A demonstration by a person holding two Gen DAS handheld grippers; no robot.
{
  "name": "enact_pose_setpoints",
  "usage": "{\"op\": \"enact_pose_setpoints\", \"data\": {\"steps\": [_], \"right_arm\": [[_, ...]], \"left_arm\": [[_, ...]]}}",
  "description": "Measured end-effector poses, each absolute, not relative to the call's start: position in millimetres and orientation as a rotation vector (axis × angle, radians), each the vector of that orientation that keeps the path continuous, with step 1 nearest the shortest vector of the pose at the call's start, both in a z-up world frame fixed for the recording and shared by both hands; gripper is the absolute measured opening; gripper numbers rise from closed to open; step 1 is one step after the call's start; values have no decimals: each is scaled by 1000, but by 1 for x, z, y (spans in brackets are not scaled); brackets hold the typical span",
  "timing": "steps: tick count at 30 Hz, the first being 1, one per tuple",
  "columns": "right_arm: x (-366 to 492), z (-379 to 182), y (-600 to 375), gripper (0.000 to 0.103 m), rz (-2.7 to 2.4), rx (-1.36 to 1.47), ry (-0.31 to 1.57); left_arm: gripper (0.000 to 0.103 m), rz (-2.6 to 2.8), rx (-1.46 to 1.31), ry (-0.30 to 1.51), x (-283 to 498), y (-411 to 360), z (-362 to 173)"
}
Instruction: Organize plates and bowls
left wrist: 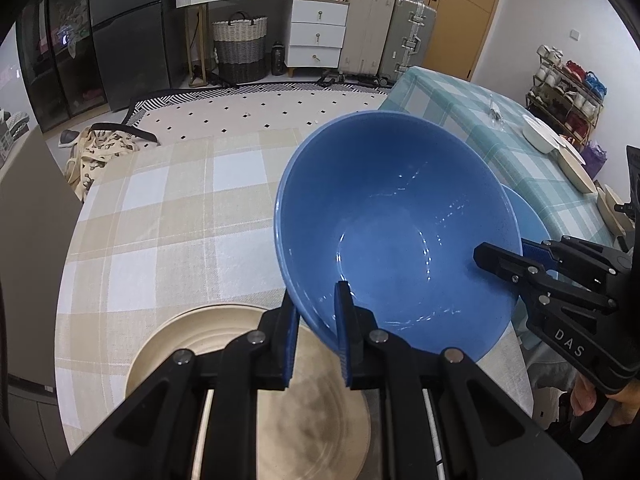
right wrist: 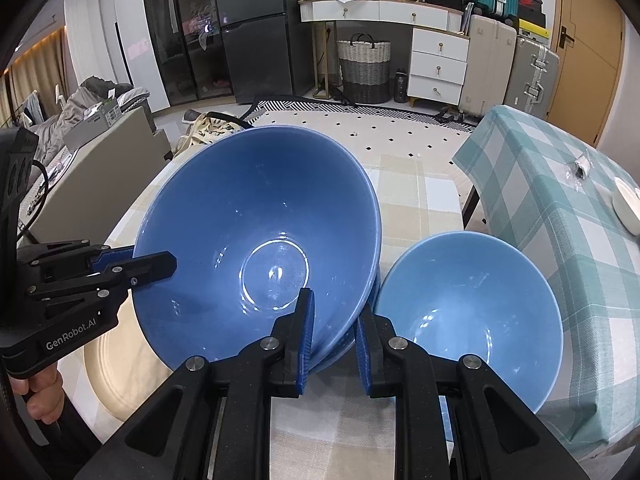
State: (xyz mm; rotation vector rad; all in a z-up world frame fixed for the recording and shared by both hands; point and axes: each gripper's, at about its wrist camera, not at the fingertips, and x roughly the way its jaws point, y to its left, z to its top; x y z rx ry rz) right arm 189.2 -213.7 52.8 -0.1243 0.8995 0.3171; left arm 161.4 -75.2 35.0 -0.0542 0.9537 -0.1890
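The desk (left wrist: 160, 216), under a beige checked cloth, fills the near half of both views, with a second desk (right wrist: 560, 184) in a teal checked cloth standing to its right and carrying pale dishes at its far edge. Largest of the task's things is the big blue bowl (right wrist: 256, 240), tilted and held off the cloth by two grips on opposite sides of its rim. To its near left lies a beige plate (left wrist: 192, 344), flat on the cloth; to its near right sits a smaller blue bowl (right wrist: 468, 304), upright and just beside the big one. The left hand-held gripper (left wrist: 318, 336) is clamped on the big bowl's rim, one pad inside and one outside; the right hand-held gripper (right wrist: 334, 332) is clamped the same way on the opposite side. A second rim seems to show under the big bowl in the right wrist view, though I cannot tell if that is another bowl. The step in hand looks like carrying the big bowl to its place. Next, I judge, it wants levelling and lowering evenly with both grips before either one lets go, keeping clear of the smaller bowl.
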Motion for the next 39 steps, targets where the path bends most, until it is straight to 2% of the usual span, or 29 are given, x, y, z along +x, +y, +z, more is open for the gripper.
{"op": "enact_pose_setpoints", "data": {"steps": [31, 39], "right_arm": [[198, 30, -206, 20, 309, -182, 961], [198, 24, -201, 24, 289, -231, 958]], "left_arm": [[17, -151, 29, 999, 163, -83, 15], [18, -135, 67, 987, 163, -89, 12]]}}
